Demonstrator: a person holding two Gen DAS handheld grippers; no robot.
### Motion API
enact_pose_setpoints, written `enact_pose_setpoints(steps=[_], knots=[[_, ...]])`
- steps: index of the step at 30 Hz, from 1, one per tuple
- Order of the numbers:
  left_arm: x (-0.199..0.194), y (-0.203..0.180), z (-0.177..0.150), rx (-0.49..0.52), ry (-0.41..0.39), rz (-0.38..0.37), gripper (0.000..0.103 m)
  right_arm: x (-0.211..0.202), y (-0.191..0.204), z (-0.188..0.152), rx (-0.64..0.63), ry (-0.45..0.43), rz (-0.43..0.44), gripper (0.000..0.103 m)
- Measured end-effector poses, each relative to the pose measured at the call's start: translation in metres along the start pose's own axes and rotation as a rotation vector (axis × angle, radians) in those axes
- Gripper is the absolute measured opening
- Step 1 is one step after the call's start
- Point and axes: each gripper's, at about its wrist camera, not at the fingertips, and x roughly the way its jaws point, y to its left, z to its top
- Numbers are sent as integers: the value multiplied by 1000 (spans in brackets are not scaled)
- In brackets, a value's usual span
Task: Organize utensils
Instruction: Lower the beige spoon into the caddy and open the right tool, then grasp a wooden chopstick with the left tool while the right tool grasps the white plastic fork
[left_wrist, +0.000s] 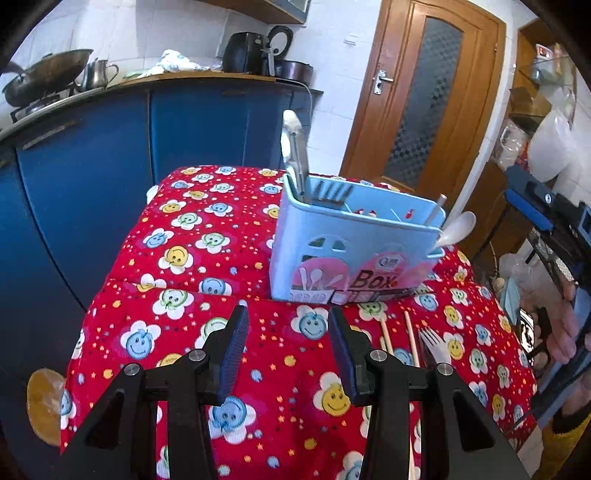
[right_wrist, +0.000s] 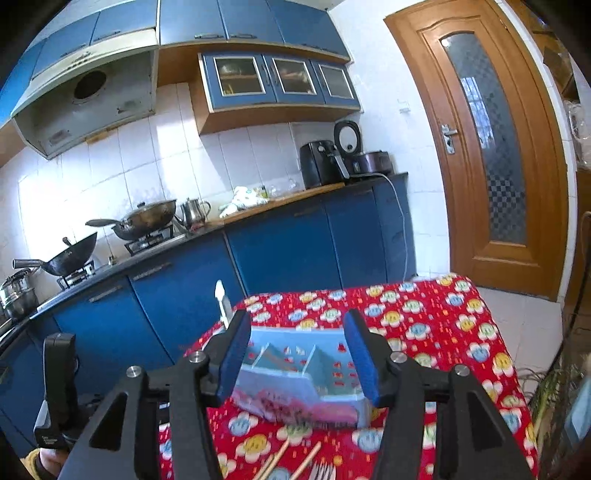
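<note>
Both grippers stand open and empty: the left gripper (left_wrist: 288, 354) hovers low in the frame above the red tablecloth (left_wrist: 207, 229), and the right gripper (right_wrist: 301, 354) hangs before the blue box (right_wrist: 295, 376), touching nothing.

The box (left_wrist: 351, 251) sits at the centre of the left view, already holding a spoon (left_wrist: 456, 227) and other utensils.

The chopsticks (left_wrist: 412, 338) and the fork (left_wrist: 436, 345) lie on the cloth below the box, at lower right of centre, long axes running up the frame, fork tines toward the box.

I think a grasp can fail here: the thin chopsticks lie flat on soft cloth, so the pads may pinch fabric or roll them off.
</note>
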Motion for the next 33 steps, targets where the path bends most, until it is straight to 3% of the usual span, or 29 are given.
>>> enact_pose_setpoints(steps=[18, 26, 33], knots=[[4, -35, -32, 46, 147, -53, 46, -33, -16, -76, 109, 285, -129, 56], [28, -53, -43, 57, 269, -98, 46, -31, -35, -105, 145, 371, -150, 56], [42, -63, -44, 61, 328, -141, 46, -32, -45, -119, 170, 399, -135, 56]])
